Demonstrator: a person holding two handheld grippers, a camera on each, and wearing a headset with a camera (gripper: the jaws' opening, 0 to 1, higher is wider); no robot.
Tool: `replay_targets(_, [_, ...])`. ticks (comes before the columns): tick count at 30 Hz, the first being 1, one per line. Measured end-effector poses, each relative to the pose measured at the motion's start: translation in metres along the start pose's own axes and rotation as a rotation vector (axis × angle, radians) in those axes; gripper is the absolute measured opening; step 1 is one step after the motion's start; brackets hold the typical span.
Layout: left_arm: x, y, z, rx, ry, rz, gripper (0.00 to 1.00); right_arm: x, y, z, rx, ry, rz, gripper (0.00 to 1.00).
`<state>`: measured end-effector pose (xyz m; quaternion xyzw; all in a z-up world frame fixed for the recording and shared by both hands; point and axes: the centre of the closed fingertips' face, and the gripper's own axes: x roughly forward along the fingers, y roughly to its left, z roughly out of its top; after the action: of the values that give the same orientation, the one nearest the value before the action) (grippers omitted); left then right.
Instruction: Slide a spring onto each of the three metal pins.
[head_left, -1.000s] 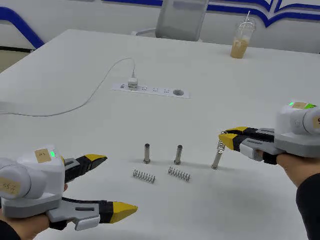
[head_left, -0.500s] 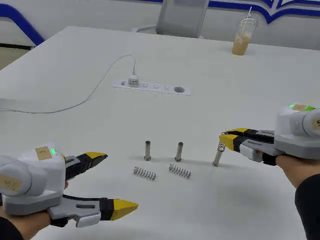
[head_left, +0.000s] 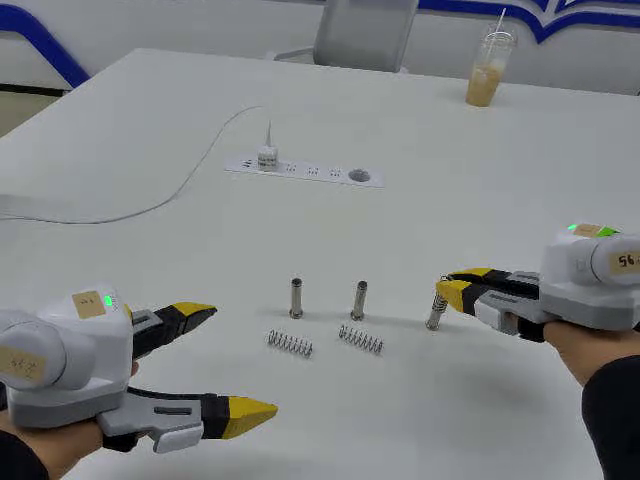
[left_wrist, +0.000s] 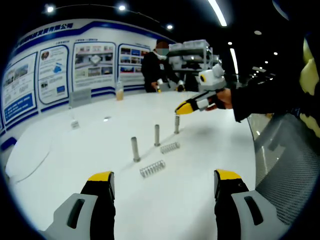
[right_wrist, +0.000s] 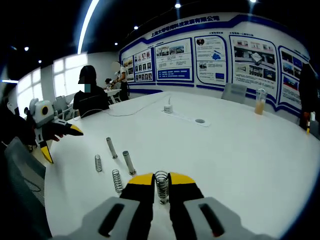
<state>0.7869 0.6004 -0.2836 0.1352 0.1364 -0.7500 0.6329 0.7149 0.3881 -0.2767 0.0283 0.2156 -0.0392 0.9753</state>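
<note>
1. The right gripper (head_left: 447, 288) comes in from the right side of the white table (head_left: 480, 190). Its jaws are clenched on the held spring (head_left: 441, 296).
2. In the right gripper view, the coil stands upright between the two yellow tips.
3. The held spring sits at the top end of the right pin (head_left: 434, 316). I cannot tell how far down the pin it reaches.
4. The left gripper (head_left: 235, 360) is low at the near left. It is released, with its jaws spread wide and nothing between them. It is well apart from the pins.
5. The left pin (head_left: 296, 297) and the middle pin (head_left: 359, 300) stand upright and bare, in a row with the right pin.
6. The first loose spring (head_left: 289, 344) lies flat on the table just in front of the left pin, not touching it.
7. The second loose spring (head_left: 359, 340) lies flat just in front of the middle pin. It is also clear of its pin and apart from the first loose spring.
8. In the left gripper view, both loose springs lie ahead of the open jaws, and the right gripper's yellow tip is at the farthest pin.
9. Farther back on the table is a white power strip (head_left: 300, 171). A white cable (head_left: 190, 185) is plugged into it and trails off to the left.
10. At the far edge of the table there is a clear cup (head_left: 484, 72) with a straw and some tan drink, and a grey chair (head_left: 365, 32).
</note>
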Motion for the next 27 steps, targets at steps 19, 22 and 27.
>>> replay_targets(19, [0.000,-0.001,0.000,-0.004,0.002,0.000,0.83,0.007,-0.002,-0.019,-0.001,0.061,-0.007,0.12])
replay_targets(22, [0.000,-0.001,0.000,-0.004,0.002,0.001,0.83,0.008,-0.002,-0.022,-0.007,0.069,-0.007,0.12])
replay_targets(27, [0.000,-0.002,0.000,-0.005,0.003,0.000,0.83,0.007,-0.001,-0.022,-0.006,0.069,-0.011,0.12])
